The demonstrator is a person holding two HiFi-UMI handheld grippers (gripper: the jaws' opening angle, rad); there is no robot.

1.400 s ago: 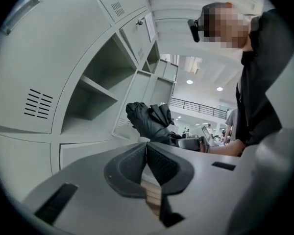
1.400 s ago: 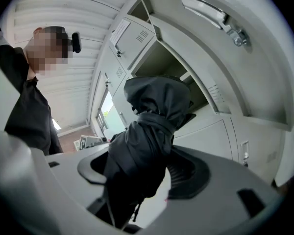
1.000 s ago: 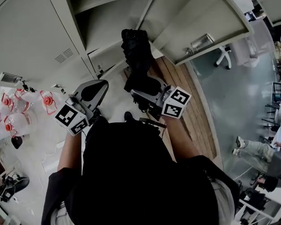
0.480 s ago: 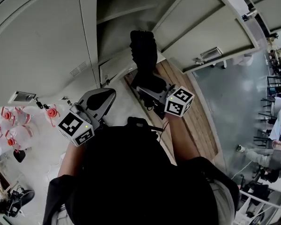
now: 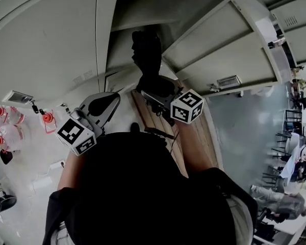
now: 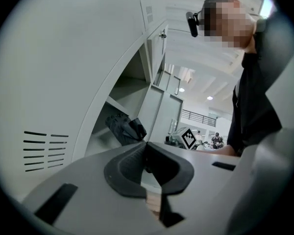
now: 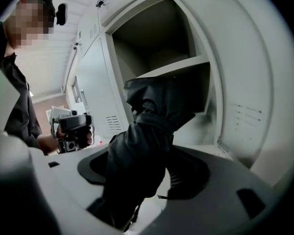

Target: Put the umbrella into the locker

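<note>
The right gripper (image 7: pixel 142 170) has its fingers clamped on the folded black umbrella (image 7: pixel 154 116), whose top sits inside the open locker (image 7: pixel 152 33), just under the shelf (image 7: pixel 179 67). The left gripper (image 6: pixel 147 163), fingers pressed together and empty, hangs beside a vented door panel (image 6: pixel 63 82).

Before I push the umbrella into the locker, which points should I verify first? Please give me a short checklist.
1. Grip: right gripper shut on the folded black fabric umbrella: ok.
2. Hinged door of the grey metal locker swung open: ok.
3. Umbrella end at the opening, just below the inner shelf: ok.
4. Compartment under the shelf free of other things: cannot tell, it is dark.
5. Left gripper shut, empty, off to the side of the opening: ok.
</note>
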